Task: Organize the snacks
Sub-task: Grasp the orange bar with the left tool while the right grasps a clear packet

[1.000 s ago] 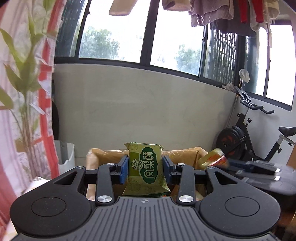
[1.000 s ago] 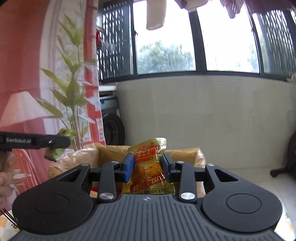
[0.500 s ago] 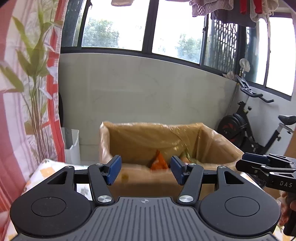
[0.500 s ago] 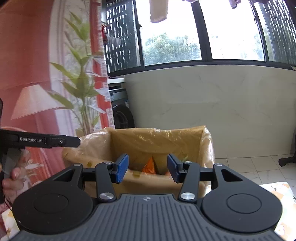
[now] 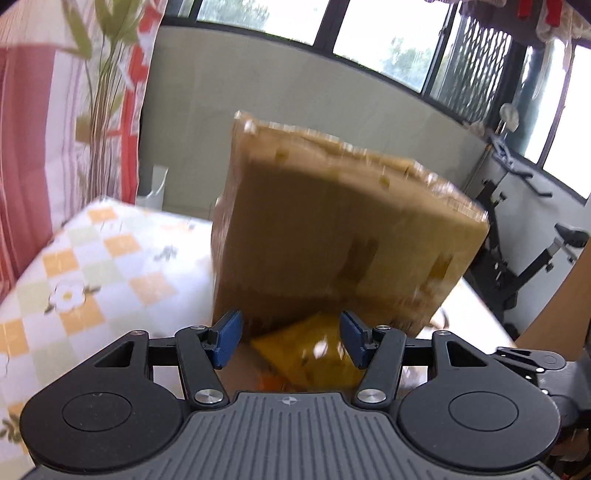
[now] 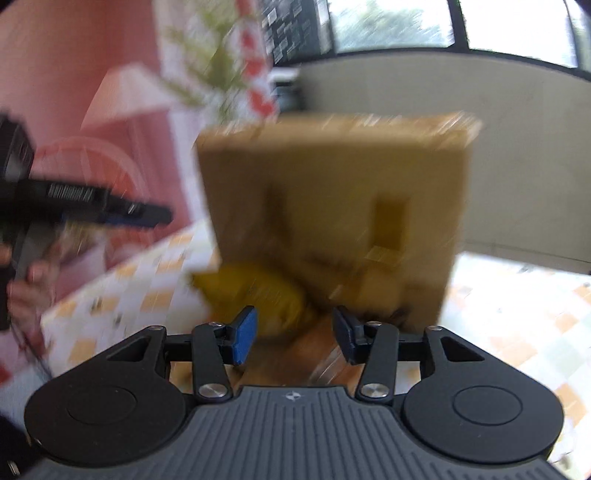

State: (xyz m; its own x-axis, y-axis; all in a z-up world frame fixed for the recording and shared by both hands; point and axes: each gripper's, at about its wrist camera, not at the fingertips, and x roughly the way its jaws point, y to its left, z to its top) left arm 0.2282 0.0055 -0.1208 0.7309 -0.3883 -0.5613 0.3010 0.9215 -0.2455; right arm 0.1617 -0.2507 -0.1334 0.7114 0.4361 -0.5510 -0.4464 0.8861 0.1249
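Two empty, wide-spread pairs of fingers (image 5: 291,339) (image 6: 293,334) before cardboard box (image 5: 343,236), contents hidden, yellow snack packet (image 5: 314,350) at its foot.

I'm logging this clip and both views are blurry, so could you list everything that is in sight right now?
cardboard box: one, brown, standing on the table, straight ahead of both grippers
snack packet: one, yellow, lying on the table at the foot of the box
tablecloth: one, white with orange checks and flowers, covering the table
curtain: one, red and white with a green plant print, on the left
windows: several panes, dark frames, above the pale wall
exercise bike: one, black, far right on the floor
left gripper: one, black with blue pads, open, holding nothing
right gripper: one, black with blue pads, open, holding nothing
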